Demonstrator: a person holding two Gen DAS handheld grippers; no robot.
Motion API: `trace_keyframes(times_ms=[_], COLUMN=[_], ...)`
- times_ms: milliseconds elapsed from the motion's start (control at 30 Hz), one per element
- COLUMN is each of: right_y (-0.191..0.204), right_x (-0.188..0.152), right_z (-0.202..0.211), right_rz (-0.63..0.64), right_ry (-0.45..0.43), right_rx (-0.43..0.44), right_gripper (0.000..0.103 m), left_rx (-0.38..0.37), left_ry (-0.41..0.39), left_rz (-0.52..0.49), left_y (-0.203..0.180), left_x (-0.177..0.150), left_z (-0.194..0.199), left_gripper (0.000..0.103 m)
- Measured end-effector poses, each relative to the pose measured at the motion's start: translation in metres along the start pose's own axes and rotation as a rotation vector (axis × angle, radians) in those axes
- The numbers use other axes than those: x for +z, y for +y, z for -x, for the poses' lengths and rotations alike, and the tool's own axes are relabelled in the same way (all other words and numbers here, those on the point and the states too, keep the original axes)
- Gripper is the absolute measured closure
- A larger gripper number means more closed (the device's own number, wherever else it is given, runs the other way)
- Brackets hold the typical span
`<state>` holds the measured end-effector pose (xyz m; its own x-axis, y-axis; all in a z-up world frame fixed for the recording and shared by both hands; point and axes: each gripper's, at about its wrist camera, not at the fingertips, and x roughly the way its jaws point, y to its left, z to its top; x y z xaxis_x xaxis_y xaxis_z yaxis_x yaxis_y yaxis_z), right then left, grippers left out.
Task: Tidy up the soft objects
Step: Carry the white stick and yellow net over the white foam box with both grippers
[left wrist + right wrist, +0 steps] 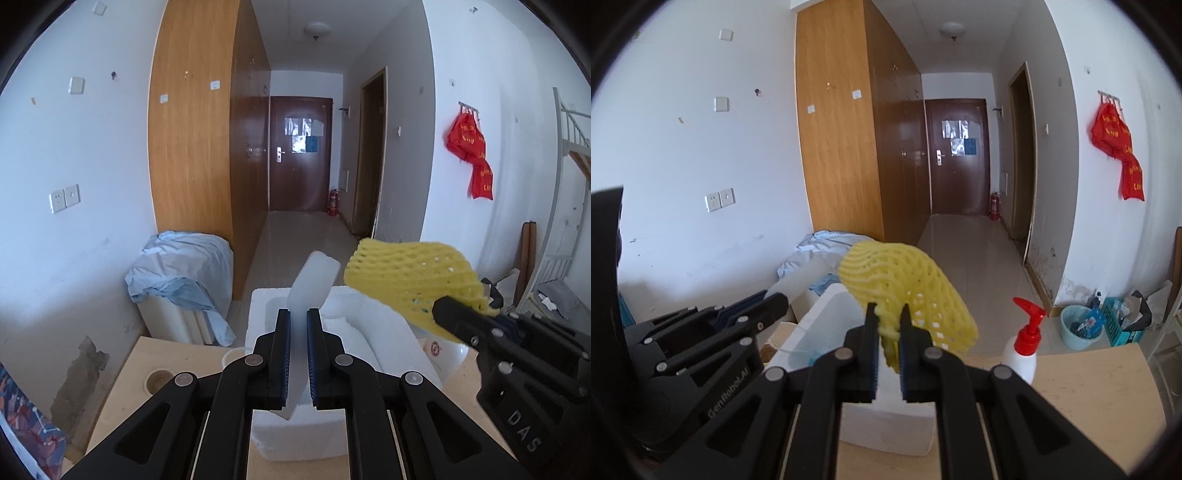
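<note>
My left gripper [298, 314] is shut on a white foam strip [312, 284] and holds it tilted above a white foam box [291, 439] on the wooden table. My right gripper [889, 312] is shut on a yellow foam net sleeve [908, 288] and holds it over the same box [886, 424]. In the left wrist view the sleeve [410, 280] and the right gripper [454, 317] hang at the right, beside the strip. In the right wrist view the left gripper [772, 302] shows at the left with the strip [801, 280]. White soft material [376, 325] lies inside the box.
A white pump bottle with a red top [1023, 347] stands on the table [1089, 398] right of the box. The table has a round hole [159, 380] at its left. A cloth-covered cabinet [184, 280] stands beyond the table. A blue bucket [1080, 326] sits on the floor.
</note>
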<state>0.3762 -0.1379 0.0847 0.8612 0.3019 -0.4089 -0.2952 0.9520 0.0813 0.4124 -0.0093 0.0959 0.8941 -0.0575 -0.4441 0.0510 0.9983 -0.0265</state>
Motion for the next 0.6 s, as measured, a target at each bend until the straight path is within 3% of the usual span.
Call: trace_keyframes(times_ms=[600], right_y=[-0.005], right_x=[0.0], right_z=[-0.022], right_rz=[-0.006], right_ry=[0.035], right_rx=[-0.017], right_gripper=[0.092], left_rx=[0.012], left_ry=[0.041], left_rz=[-0.038], left_y=[-0.008], left_x=[-0.002], left_z=[-0.048], left_gripper=[0.094])
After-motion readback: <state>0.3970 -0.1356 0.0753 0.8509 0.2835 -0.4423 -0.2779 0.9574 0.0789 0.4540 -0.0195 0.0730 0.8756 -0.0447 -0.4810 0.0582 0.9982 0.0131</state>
